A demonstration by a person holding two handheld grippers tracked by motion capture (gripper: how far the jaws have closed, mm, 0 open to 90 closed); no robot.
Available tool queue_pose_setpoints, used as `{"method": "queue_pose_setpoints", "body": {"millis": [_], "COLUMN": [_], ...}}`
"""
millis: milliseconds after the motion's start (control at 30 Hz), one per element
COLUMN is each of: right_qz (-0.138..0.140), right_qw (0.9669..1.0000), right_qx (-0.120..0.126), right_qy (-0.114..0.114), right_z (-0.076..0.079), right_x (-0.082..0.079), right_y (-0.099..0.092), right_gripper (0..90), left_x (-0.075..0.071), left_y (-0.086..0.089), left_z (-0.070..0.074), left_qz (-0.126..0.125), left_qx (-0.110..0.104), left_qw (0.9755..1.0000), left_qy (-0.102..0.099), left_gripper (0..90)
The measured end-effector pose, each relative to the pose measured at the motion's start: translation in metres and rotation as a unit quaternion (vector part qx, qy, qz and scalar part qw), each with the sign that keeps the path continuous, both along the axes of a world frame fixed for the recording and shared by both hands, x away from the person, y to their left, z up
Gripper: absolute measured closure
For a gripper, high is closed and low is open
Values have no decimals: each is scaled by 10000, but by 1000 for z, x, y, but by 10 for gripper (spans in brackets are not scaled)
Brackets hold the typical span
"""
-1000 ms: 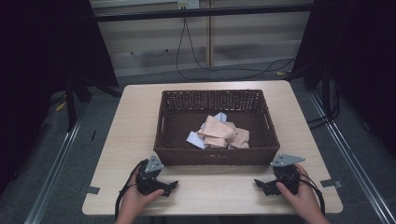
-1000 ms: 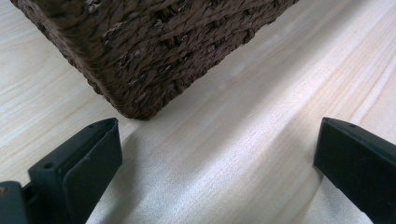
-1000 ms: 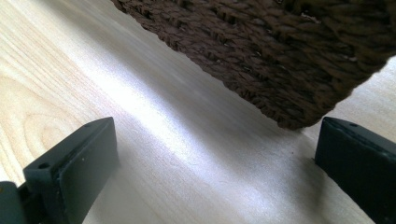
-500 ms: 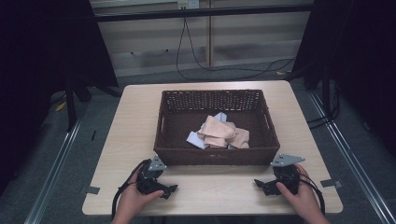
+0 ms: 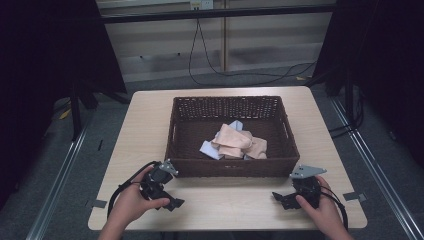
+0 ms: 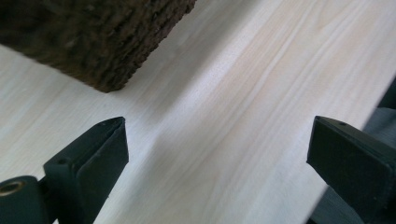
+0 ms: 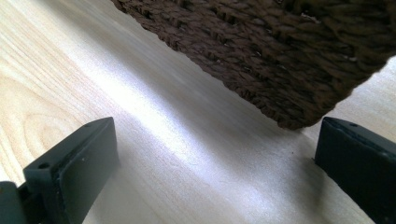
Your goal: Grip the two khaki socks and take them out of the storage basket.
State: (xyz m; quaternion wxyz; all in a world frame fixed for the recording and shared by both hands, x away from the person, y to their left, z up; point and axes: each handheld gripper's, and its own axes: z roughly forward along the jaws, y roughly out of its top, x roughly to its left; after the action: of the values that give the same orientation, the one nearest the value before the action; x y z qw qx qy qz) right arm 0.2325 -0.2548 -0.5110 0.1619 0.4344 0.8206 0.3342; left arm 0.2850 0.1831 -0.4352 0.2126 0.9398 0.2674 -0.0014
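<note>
- Left hand (image 5: 131, 202) at near-left desk edge, holding left tongs (image 5: 172, 204); jaws spread wide, nothing between them, pointing right along the near strip of desk.
- Black cable (image 5: 120, 192) loops from left tongs round the hand.
- Left gripper view: both black jaws far apart over bare light wood, a dark woven basket corner (image 6: 100, 42) ahead to upper left, not touching jaws.
- Right hand (image 5: 326, 214) at near-right desk edge, holding right tongs (image 5: 278, 199); jaws released, wide, empty, pointing left.
- Grey three-cornered plate (image 5: 307, 171) on top of right tongs, sits just beside the basket's near-right corner.
- Right gripper view: jaws wide apart low over the wood, basket wall (image 7: 280, 51) just ahead; right-hand jaw close to basket's bottom corner, contact cannot tell.
- Desk (image 5: 235, 205): light wood, rounded corners; grey tape tabs at near edge left (image 5: 96, 203) and right (image 5: 351, 196).
- Basket (image 5: 232, 167): dark brown wicker, rectangular, centre of desk, just beyond both tongs.
- Inside basket: heap of crumpled cloth, peach/pink pieces (image 5: 235, 141) on top, pale blue-white piece (image 5: 209, 149) sticking out left; heap sits right of centre, toward near wall.
- Beyond desk: grey floor, black cable (image 5: 240, 74) trailing across floor, dark curtains (image 5: 45, 55) both sides, black stand leg (image 5: 76, 107) at left.
</note>
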Motion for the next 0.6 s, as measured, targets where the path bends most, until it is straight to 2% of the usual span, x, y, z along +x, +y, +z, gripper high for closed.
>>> {"method": "queue_pose_setpoints", "body": {"millis": [100, 133, 167, 200, 267, 333, 433, 467, 533, 567, 600], "right_qz": [5, 5, 0, 0, -2, -3, -1, -1, -1, -3, -3], "right_qw": [10000, 10000, 10000, 10000, 10000, 10000, 10000, 10000, 10000, 10000, 10000], "right_qx": [-4, -4, -1, -1, 0, 1, 0, 0, 0, 0, 0], "right_qy": [-5, -5, -1, -1, 1, 1, -1, -1, 0, 0, 0], "right_z": [0, 0, 0, 0, 0, 0, 0, 0, 0, 0, 0], "right_x": [0, 0, 0, 0, 0, 0, 0, 0, 0, 0, 0], "right_y": [0, 0, 0, 0, 0, 0, 0, 0, 0, 0, 0], "right_gripper": [0, 0, 0, 0, 0, 0, 0, 0, 0, 0, 0], "left_x": [5, 6, 10, 10, 15, 19, 27, 27, 33, 36, 36], "left_y": [6, 8, 10, 10, 10, 9, 3, 3, -5, -8, -8], "left_z": [13, 17, 28, 28, 40, 49, 72, 72, 87, 93, 93], "left_qz": [95, 146, 163, 163, 177, 159, 211, 211, 195, 185, 185], "left_qx": [89, 46, 52, 52, -40, -62, -24, -24, 22, 50, 50], "left_qw": [9998, 9997, 9996, 9996, 9993, 9993, 9992, 9992, 9988, 9989, 9989], "left_qy": [157, 192, 220, 220, 312, 327, 352, 352, 456, 436, 436], "left_gripper": [55, 55, 55, 55, 55, 55, 55, 55, 55, 55, 55]}}
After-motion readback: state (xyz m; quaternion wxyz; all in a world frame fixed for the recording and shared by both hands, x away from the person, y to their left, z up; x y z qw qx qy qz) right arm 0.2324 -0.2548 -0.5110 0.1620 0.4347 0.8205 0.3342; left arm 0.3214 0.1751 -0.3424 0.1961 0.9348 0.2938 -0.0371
